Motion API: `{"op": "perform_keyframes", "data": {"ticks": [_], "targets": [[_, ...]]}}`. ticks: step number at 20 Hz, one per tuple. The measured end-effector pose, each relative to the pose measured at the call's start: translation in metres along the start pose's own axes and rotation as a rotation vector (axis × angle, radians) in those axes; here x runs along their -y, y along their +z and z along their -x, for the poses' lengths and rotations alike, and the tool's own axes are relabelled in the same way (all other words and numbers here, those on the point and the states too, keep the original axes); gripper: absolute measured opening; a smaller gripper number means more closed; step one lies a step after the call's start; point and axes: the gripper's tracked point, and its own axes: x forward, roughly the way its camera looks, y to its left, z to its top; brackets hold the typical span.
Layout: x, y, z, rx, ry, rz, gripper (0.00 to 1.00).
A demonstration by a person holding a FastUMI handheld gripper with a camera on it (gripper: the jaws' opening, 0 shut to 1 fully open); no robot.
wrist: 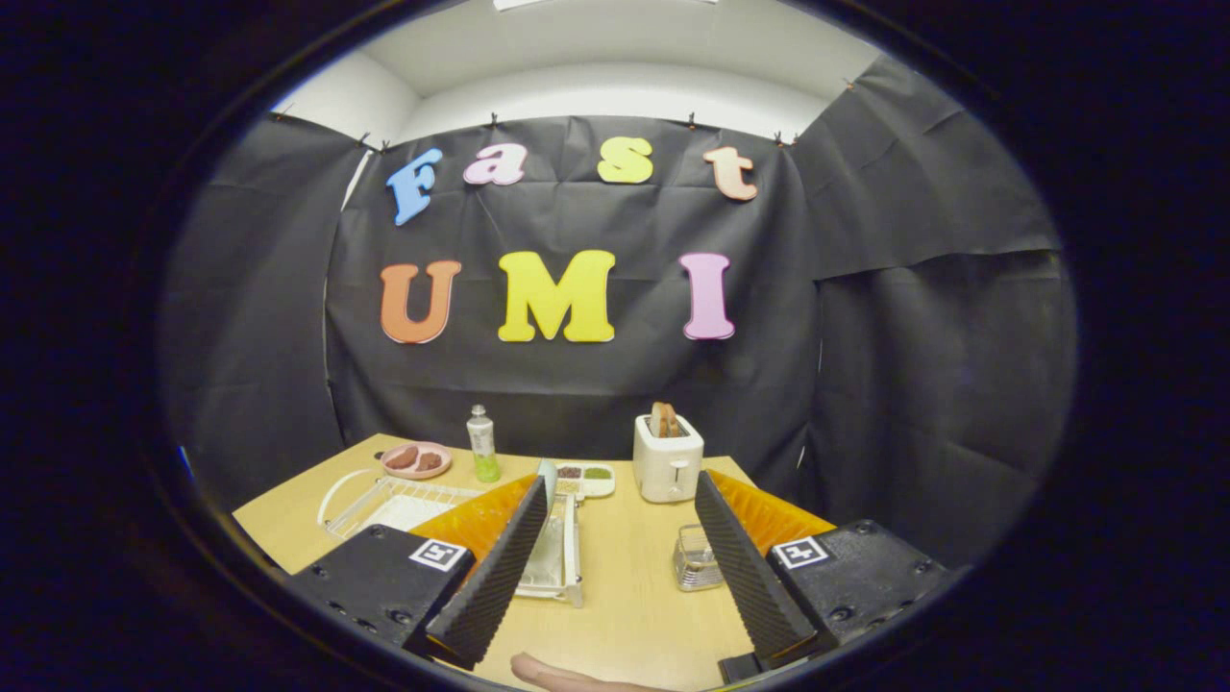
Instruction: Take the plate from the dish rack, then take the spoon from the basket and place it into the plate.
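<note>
**Start state: nothing picked, gripper spread wide above the table**

Gripper [615, 567]: fingers far apart, nothing between them, raised over the near part of the wooden table [625, 596]. Left ribbed pad [495, 567] and right ribbed pad [750, 567] both bare.

Layout, clock directions taken from the gap between the fingertips:
- Dish rack [404, 505], white wire, at about 10 o'clock, partly hidden behind the left finger. A pale tray part of it runs toward the fingers just inside the left pad.
- Plate [548, 481], upright on edge in the rack at about 11 o'clock, seen edge-on, just above the left finger's tip. Judged to be the task plate; little of it shows.
- Basket [697, 559], small clear or wire container, at about 2 o'clock, just inside the right finger. The spoon cannot be made out in it.
- Toaster [668, 461] with bread in its slots, 12 to 1 o'clock, far side.
- Divided dish [584, 478] at 12 o'clock, green bottle [482, 444] and pink plate with food [416, 459] at 10 to 11 o'clock, far edge.
- Part of a person's hand or arm [567, 676] at 6 o'clock, below the fingers.

Progress, judged: no step done. Plate in rack, not gripped. Left: lift plate out, set it down, fetch spoon, place in plate.
</note>
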Motion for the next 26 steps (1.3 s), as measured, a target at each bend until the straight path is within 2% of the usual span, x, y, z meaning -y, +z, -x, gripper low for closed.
{"op": "perform_keyframes", "data": {"ticks": [6,8,12,16,19,23,26], "targets": [[-0.032,-0.002,-0.074,-0.232,0.052,0.025,1.0],[-0.032,-0.007,-0.101,-0.31,0.027,0.025,1.0],[-0.048,-0.013,-0.147,-0.454,0.038,0.007,1.0],[-0.071,-0.027,-0.181,-0.61,0.071,0.059,0.96],[-0.084,-0.044,-0.193,-0.719,0.072,0.109,0.89],[-0.082,-0.048,-0.214,-0.791,0.005,0.197,0.8],[-0.072,-0.054,-0.228,-0.844,-0.066,0.246,0.65]]}}
